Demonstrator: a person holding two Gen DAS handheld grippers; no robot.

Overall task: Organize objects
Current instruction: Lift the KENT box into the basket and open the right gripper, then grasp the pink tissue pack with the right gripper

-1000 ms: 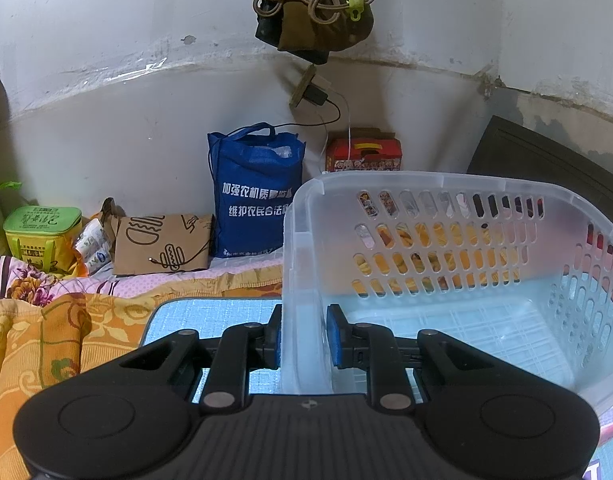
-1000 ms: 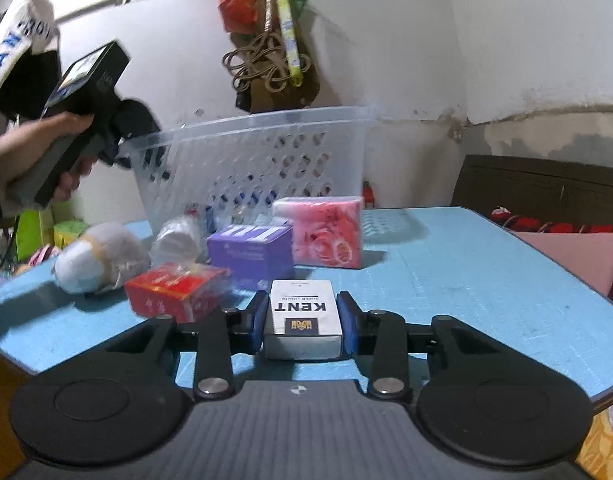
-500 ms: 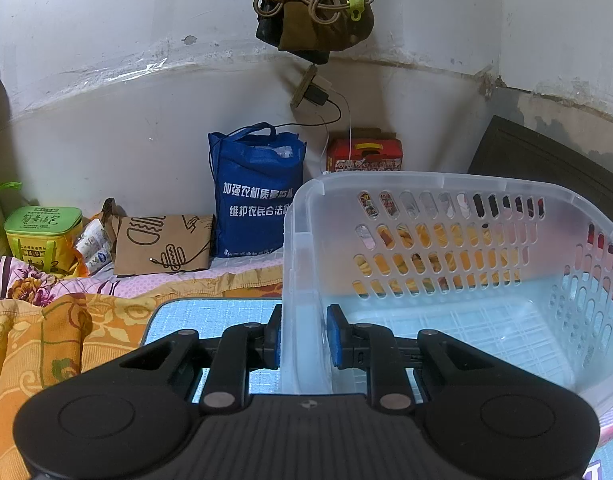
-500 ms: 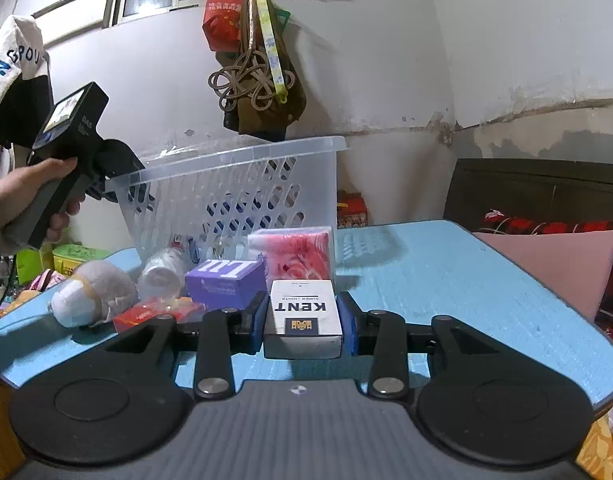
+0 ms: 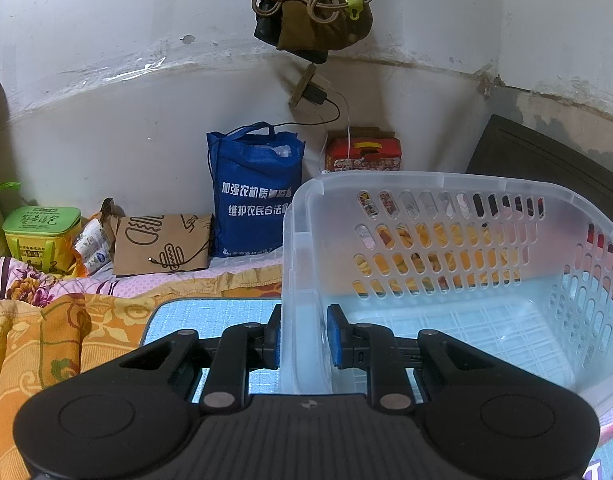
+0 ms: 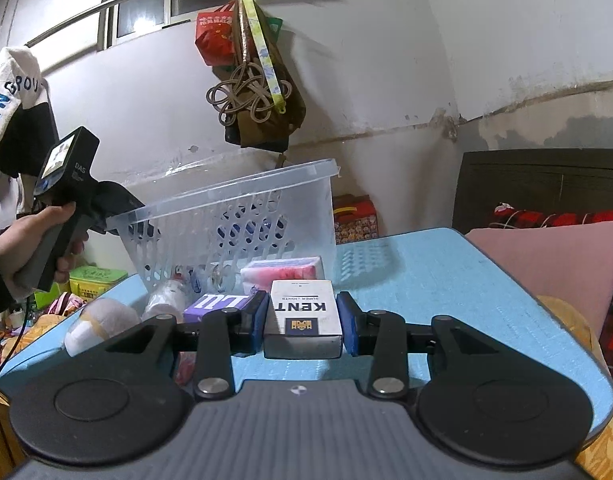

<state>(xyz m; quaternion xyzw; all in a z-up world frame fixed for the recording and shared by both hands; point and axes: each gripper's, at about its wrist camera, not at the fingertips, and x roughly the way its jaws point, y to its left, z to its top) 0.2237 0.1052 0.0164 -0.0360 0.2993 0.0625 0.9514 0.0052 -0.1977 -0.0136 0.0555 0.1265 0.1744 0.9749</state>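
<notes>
Right wrist — KENT pack (image 6: 303,322) between jaws

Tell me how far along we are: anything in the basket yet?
Nothing yet: the basket looks empty, its side held by the left gripper. The right gripper holds the KENT pack. The purple box, pink pack and white roll remain on the table.
</notes>
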